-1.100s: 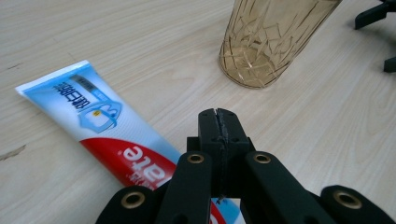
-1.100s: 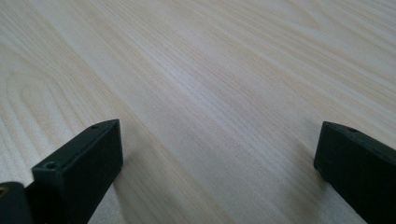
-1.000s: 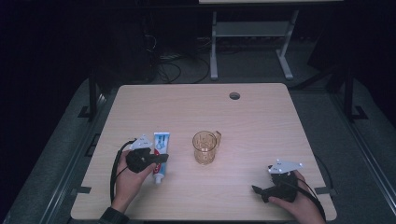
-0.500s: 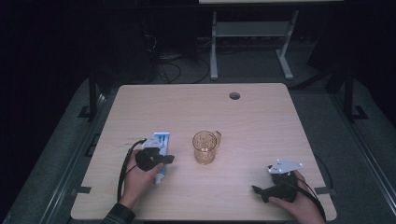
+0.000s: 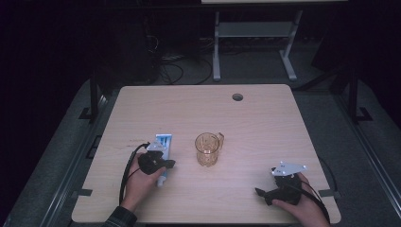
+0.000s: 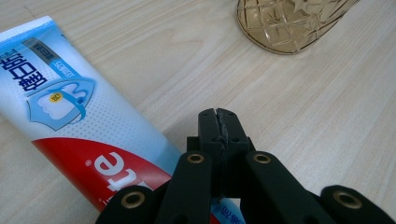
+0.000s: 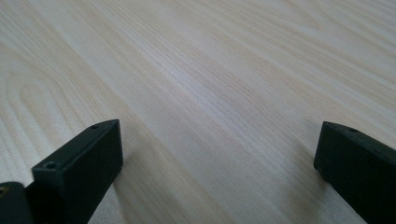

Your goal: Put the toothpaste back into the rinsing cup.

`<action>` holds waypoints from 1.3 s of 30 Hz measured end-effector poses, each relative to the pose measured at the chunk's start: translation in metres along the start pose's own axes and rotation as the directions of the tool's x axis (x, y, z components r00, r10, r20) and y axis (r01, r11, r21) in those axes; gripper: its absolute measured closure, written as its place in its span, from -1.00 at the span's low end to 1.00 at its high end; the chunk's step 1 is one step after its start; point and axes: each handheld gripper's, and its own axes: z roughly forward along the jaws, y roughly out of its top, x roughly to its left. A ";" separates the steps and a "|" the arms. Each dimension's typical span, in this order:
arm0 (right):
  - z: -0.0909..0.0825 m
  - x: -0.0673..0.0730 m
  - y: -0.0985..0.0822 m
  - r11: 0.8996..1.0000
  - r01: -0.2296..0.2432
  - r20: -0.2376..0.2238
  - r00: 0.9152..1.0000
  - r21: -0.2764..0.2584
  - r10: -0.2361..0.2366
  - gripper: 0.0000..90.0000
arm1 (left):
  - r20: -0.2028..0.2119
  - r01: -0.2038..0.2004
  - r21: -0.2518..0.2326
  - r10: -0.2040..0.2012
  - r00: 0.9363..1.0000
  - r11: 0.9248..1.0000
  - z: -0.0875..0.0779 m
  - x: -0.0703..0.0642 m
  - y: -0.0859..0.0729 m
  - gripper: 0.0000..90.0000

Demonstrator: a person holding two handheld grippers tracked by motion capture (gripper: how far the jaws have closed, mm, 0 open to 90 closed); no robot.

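Note:
A toothpaste tube (image 5: 164,140), blue, white and red, lies flat on the wooden table (image 5: 255,123) at the front left. My left gripper (image 5: 170,164) rests over the tube's near end, its jaws pressed together with nothing between them. In the left gripper view the shut tips (image 6: 218,116) hover over bare wood just right of the tube (image 6: 84,126), which runs under the gripper's body. An amber cut-glass mug (image 5: 207,149) stands upright right of the tube, its base (image 6: 289,23) just ahead of the left gripper. My right gripper (image 5: 262,196) lies at the front right, jaws wide apart (image 7: 219,149) over bare wood.
A round cable hole (image 5: 237,97) sits near the table's far edge. A white desk frame (image 5: 255,33) and cables stand on the dark floor behind the table. The tabletop's far half and the stretch between mug and right gripper are bare wood.
The left hand has shifted slightly to the right over the tube's near end. The right hand, the mug and the tube have not moved.

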 end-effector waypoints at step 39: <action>0.000 0.000 0.000 1.000 0.005 -0.004 1.000 -0.001 -0.005 -0.99 | -0.077 0.079 -0.004 -0.079 0.994 0.997 -0.031 0.026 -0.023 1.00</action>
